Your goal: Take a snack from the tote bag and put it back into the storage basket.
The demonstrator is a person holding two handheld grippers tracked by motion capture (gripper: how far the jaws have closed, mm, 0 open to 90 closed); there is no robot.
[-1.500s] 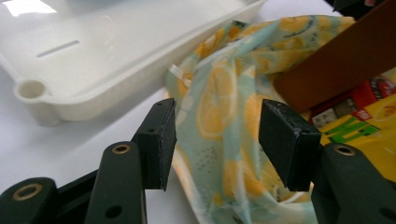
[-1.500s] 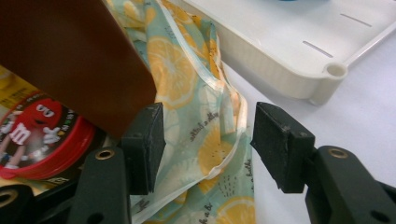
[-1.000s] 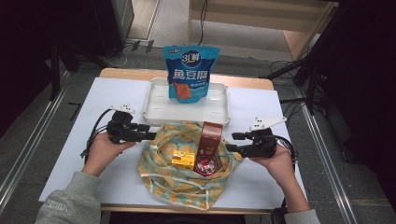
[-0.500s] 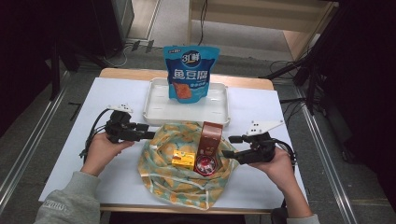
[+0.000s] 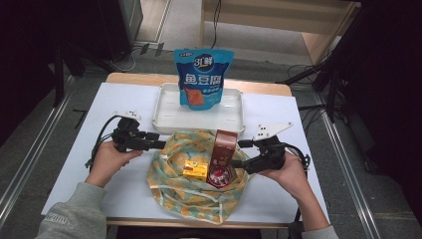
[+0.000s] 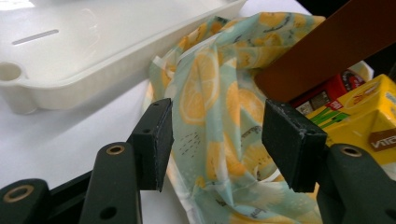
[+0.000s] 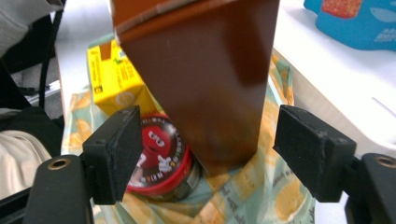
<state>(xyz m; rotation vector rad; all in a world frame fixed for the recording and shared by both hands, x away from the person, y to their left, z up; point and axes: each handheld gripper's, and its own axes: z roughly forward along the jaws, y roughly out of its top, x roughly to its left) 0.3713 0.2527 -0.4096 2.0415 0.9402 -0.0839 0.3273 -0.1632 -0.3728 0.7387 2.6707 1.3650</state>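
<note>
A lemon-print cloth bag lies open at the table's front middle. In it are a tall brown pack, a yellow drink carton and a round red candy tin. My left gripper is open at the bag's left rim, and the cloth runs between its pads without being pinched. At the bag's right side my right gripper is open; its jaws have just been opening. The brown pack and the tin stand between its pads with a gap on both sides.
A white tray sits behind the bag, with a blue snack pouch standing upright in it. White tabletop stretches to the left and right of the tray. Cables trail from both grippers toward the table's sides.
The right gripper's jaws have spread wider around the brown pack, and that hand has shifted slightly. The left hand and the bag's contents have stayed put.
</note>
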